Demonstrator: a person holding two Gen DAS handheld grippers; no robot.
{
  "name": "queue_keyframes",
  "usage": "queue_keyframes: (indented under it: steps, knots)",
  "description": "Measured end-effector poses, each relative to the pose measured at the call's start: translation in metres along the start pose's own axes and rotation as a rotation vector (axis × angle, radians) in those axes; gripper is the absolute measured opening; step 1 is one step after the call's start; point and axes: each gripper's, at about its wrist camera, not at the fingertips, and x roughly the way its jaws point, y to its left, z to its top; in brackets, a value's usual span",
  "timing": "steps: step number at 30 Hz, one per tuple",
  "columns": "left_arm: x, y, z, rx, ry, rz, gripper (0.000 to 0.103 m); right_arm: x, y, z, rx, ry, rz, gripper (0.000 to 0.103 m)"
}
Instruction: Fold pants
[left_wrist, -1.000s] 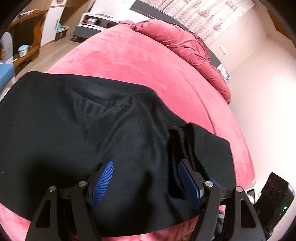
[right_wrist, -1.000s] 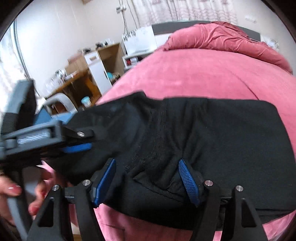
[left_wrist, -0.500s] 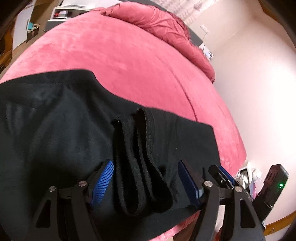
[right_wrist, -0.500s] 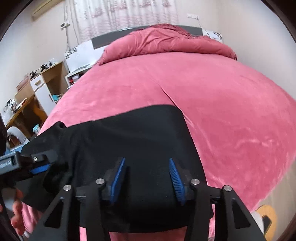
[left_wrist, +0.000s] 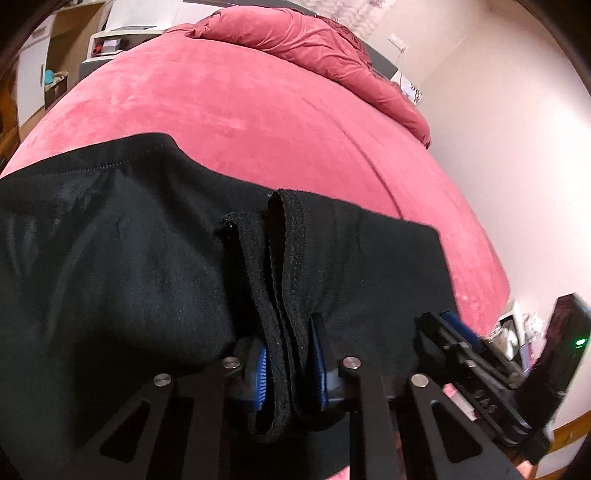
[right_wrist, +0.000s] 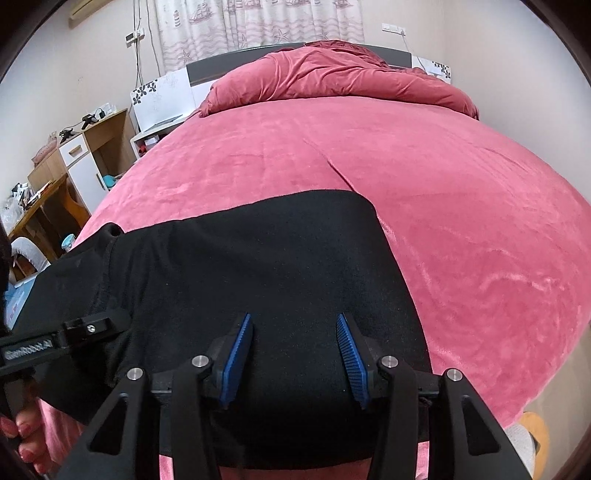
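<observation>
Pants (left_wrist: 129, 266), black, lie spread across the near end of the pink bed (left_wrist: 258, 122), and I see them reach right to the near edge, where pink shows under the hem in both wrist views. My left gripper (left_wrist: 291, 369) has just been closing, and its blue pads now pinch a bunched, ribbed fold of the fabric that stands up between them. My right gripper (right_wrist: 295, 358) has narrowed to a middling gap; its ribbed blue fingers (right_wrist: 236, 354) sit over flat black cloth, and I cannot tell whether they press on anything. In the right wrist view the left gripper shows at the left margin, with the person's hand (right_wrist: 22, 435) wrapped around its handle at the bottom corner.

For room to move, the far edge of the pants runs across mid-bed, and beyond it I have a wide stretch of bare pink cover up to the rumpled red duvet (right_wrist: 332, 74) heaped by the dark headboard (right_wrist: 210, 68). To the right of the cloth the cover is bare as far as the bed's rounded side.

Around the bed: a wooden desk (right_wrist: 44, 206) and white-fronted cabinet (right_wrist: 85, 166) with clutter stand on the left, patterned curtains (right_wrist: 258, 22) hang behind the headboard, and plain pale walls close the right side.
</observation>
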Motion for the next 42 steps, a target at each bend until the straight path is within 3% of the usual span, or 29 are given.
queue_keyframes:
  steps: [5, 12, 17, 22, 27, 29, 34, 38, 40, 42]
  knots:
    - [-0.025, 0.006, -0.001, -0.022, -0.027, -0.054, 0.019, 0.0, 0.001, -0.001, 0.005, 0.003, 0.01, 0.049]
    - [-0.009, 0.024, -0.014, -0.066, 0.017, -0.019, 0.019, 0.004, 0.006, -0.005, -0.011, 0.027, 0.017, 0.049]
    - [-0.006, 0.024, -0.018, -0.031, 0.005, -0.013, 0.023, 0.007, 0.005, -0.003, -0.013, 0.033, 0.014, 0.049]
    - [-0.01, 0.038, -0.02, -0.159, 0.007, -0.079, 0.029, -0.01, 0.001, 0.002, 0.036, -0.029, 0.039, 0.049]
    - [-0.028, 0.027, -0.022, -0.059, -0.06, -0.003, 0.031, -0.008, 0.003, 0.013, 0.036, -0.047, 0.069, 0.049]
    - [-0.027, 0.022, -0.019, -0.003, -0.053, 0.04, 0.031, 0.001, 0.001, 0.019, 0.039, -0.053, 0.062, 0.049]
    - [-0.014, 0.031, -0.018, -0.023, -0.017, 0.043, 0.036, 0.034, -0.018, 0.027, 0.103, -0.003, 0.07, 0.049]
    - [-0.014, 0.027, -0.02, 0.031, -0.026, 0.044, 0.037, 0.039, -0.012, 0.021, 0.059, -0.005, 0.035, 0.049]
    - [-0.018, 0.029, -0.019, -0.002, -0.011, 0.019, 0.038, 0.034, 0.003, 0.022, -0.01, -0.005, -0.037, 0.049]
    - [-0.032, 0.044, -0.018, -0.07, -0.002, -0.013, 0.038, 0.022, 0.016, 0.02, -0.037, -0.015, -0.051, 0.05]
